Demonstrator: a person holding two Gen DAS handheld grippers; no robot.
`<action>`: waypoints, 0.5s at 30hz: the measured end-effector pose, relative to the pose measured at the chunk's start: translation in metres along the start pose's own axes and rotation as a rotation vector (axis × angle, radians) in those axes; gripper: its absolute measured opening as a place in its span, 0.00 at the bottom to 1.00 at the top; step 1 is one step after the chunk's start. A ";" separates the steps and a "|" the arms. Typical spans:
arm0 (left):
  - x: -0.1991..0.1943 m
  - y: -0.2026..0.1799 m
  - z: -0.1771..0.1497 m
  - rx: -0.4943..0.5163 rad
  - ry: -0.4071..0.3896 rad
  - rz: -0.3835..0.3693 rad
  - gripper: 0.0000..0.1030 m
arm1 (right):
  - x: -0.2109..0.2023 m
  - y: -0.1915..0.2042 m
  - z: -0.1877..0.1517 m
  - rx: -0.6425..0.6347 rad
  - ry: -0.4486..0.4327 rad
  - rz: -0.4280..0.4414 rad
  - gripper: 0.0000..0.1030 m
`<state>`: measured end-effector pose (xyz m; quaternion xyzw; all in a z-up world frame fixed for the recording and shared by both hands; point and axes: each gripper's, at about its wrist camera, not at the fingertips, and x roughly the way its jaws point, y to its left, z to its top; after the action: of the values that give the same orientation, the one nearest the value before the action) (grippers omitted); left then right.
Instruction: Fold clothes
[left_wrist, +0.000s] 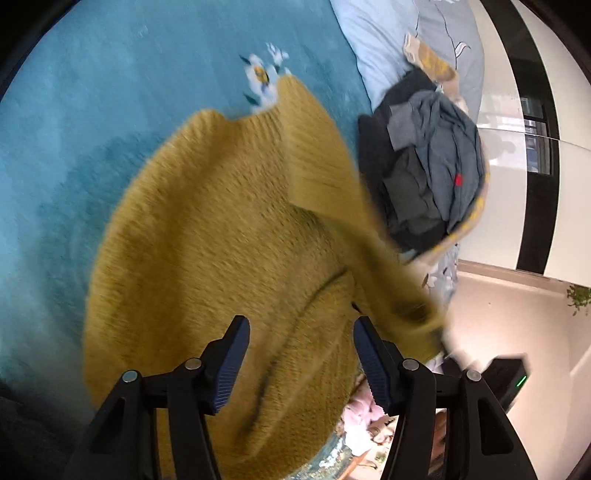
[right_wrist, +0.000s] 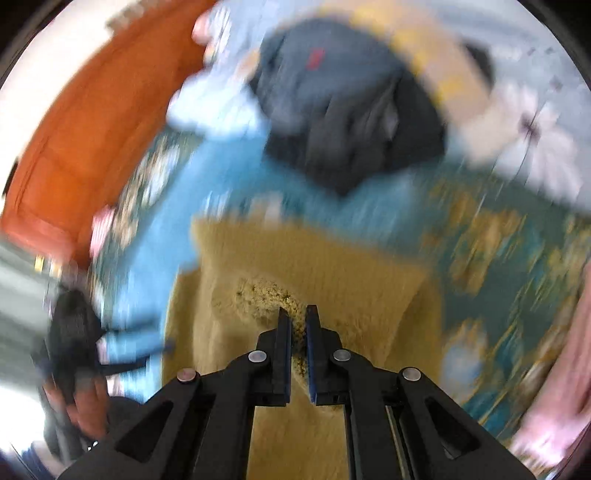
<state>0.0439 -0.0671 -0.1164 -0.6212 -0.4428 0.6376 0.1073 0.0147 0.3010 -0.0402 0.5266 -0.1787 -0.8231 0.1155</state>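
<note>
A mustard-yellow knit sweater (left_wrist: 221, 240) lies spread on a teal bedspread (left_wrist: 74, 147). My left gripper (left_wrist: 301, 328) hovers just over its lower part, jaws open, with nothing pinched between the blue pads. One edge of the sweater (left_wrist: 402, 291) is lifted toward the right and is blurred. In the right wrist view my right gripper (right_wrist: 298, 314) is shut on a bunched fold of the sweater (right_wrist: 314, 266), and yellow knit shows between its pads. That view is heavily motion-blurred.
A heap of dark grey and black clothes (left_wrist: 424, 166) (right_wrist: 351, 110) sits beyond the sweater by a pale blue pillow (left_wrist: 376, 48). A black device with a green light (left_wrist: 511, 376) is at the right. An orange surface (right_wrist: 92, 129) fills the upper left of the right wrist view.
</note>
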 end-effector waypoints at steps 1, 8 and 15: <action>-0.003 0.003 0.000 0.009 -0.011 0.008 0.61 | -0.007 -0.007 0.020 0.028 -0.051 -0.012 0.07; -0.017 0.011 -0.002 0.098 -0.065 0.122 0.61 | 0.013 -0.051 0.076 0.226 -0.108 -0.138 0.12; -0.025 0.035 -0.003 0.130 -0.104 0.207 0.64 | -0.010 -0.070 0.021 0.241 -0.104 -0.122 0.50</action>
<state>0.0657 -0.1030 -0.1229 -0.6213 -0.3391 0.7040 0.0581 -0.0008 0.3718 -0.0528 0.5030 -0.2496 -0.8274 -0.0084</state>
